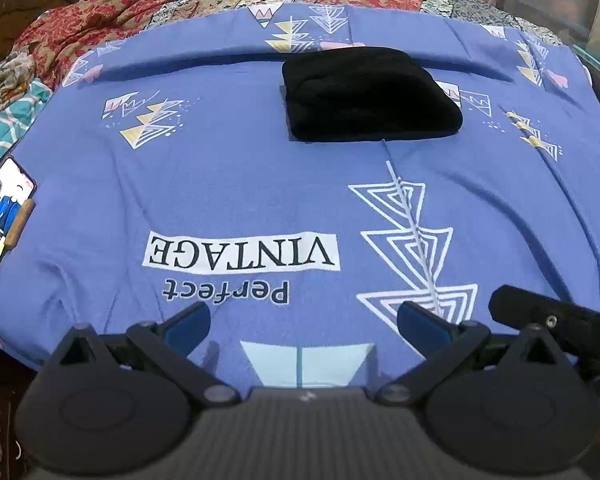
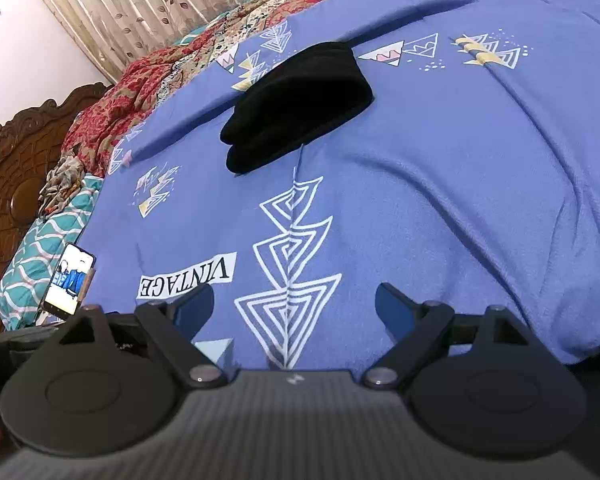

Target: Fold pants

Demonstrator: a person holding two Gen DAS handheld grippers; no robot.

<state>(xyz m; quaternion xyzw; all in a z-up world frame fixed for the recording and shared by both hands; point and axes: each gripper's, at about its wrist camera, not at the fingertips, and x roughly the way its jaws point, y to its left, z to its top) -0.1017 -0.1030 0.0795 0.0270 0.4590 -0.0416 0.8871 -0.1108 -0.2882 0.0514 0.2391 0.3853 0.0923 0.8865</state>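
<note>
The black pants lie folded into a compact thick rectangle on the blue printed bedsheet, toward the far middle of the bed. They also show in the right wrist view, with layered folded edges facing left. My left gripper is open and empty, low over the sheet's near part, well short of the pants. My right gripper is open and empty too, near the bed's front edge, apart from the pants.
A phone with a lit screen lies at the sheet's left edge, also in the right wrist view. A red patterned quilt is bunched at the far left. A carved wooden headboard and curtains stand behind.
</note>
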